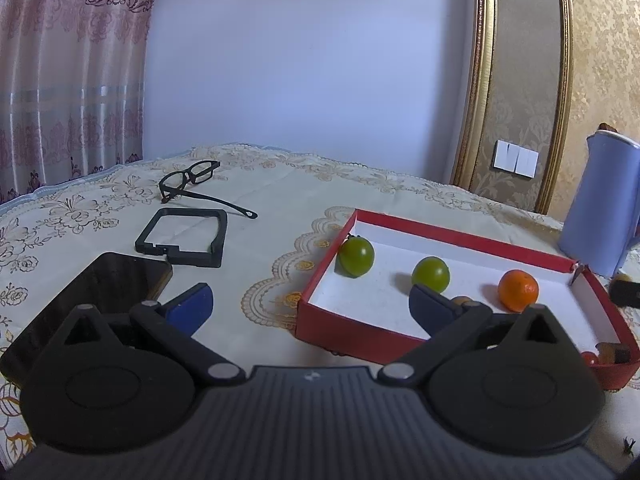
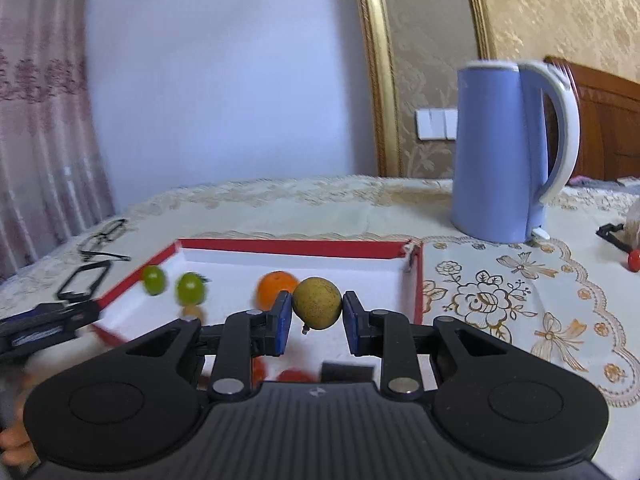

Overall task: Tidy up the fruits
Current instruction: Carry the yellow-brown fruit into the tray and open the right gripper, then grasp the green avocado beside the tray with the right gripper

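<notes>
A red box [image 1: 460,232] with a white inside sits on the table; it also shows in the right wrist view [image 2: 280,247]. In it lie two green fruits [image 1: 356,257] [image 1: 431,274], an orange [image 1: 518,290] and small red fruits [image 1: 590,357]. My left gripper [image 1: 312,300] is open and empty, in front of the box's left corner. My right gripper [image 2: 314,316] is shut on a yellow-brown round fruit [image 2: 317,302] and holds it above the box. The green fruits [image 2: 154,279] [image 2: 190,289] and the orange [image 2: 274,287] show blurred behind it.
Black glasses [image 1: 192,180], a black frame [image 1: 182,236] and a dark phone [image 1: 92,296] lie left of the box. A blue kettle [image 2: 504,152] stands behind the box at the right. A small red fruit [image 2: 634,260] lies at the far right of the embroidered tablecloth.
</notes>
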